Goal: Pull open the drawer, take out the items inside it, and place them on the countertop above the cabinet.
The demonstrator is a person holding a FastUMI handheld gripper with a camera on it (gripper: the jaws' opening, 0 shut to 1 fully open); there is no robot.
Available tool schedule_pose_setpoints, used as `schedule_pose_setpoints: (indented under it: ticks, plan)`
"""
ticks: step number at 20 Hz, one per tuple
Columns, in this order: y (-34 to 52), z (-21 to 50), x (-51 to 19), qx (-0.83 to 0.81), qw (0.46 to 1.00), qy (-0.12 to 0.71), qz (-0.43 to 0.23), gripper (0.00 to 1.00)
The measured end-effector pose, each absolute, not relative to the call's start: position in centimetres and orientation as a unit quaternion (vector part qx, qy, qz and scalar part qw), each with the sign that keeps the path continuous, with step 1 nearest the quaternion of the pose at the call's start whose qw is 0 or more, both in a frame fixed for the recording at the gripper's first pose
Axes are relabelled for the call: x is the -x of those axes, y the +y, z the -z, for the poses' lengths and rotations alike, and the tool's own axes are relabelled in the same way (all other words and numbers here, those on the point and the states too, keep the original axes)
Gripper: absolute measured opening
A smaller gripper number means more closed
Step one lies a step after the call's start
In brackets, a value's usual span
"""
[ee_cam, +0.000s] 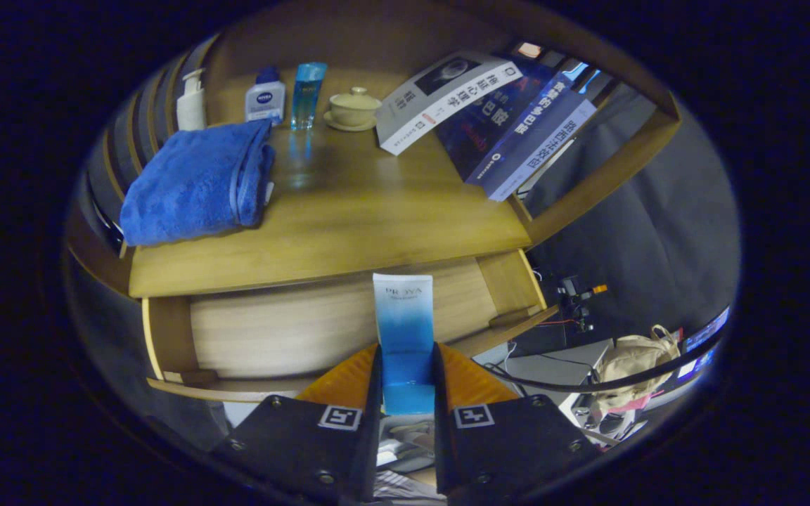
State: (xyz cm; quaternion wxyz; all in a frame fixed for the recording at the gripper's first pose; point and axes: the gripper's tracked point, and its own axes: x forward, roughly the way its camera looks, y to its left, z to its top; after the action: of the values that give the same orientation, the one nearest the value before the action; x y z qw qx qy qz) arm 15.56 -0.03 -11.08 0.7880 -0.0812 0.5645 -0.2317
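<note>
The gripper (407,383) is nearest, its two fingers closed on one tube (405,330), pressing it from both sides. The tube stands upright between them, white at the top and shading to blue lower down, with small print near its upper end. It is held in the air over the open drawer (306,330), which is pulled out from under the countertop; the pale wooden floor that shows in the drawer is bare.

Beyond the drawer is the wooden countertop (349,225). On it, to the left, lies one folded blue towel (197,183). Behind the towel stand three bottles in a row: one white pump bottle (191,102), one small white bottle with a dark blue cap (265,95), and one tall clear blue bottle (306,93). Just beside them sits one pale lidded cup on a saucer (354,109). To the right, three books (489,116) lean together, one white and two dark blue.
</note>
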Motion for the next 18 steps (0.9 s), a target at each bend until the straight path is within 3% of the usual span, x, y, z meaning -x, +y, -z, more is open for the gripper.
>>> schedule_pose_setpoints:
  ticks: [8, 18]
  plan:
    - [1.1, 9.9, -22.5, 0.064, 0.829, 0.524, 0.186, 0.33]
    - [-0.3, 13.8, -29.9, 0.024, 0.828, 0.54, 0.149, 0.33]
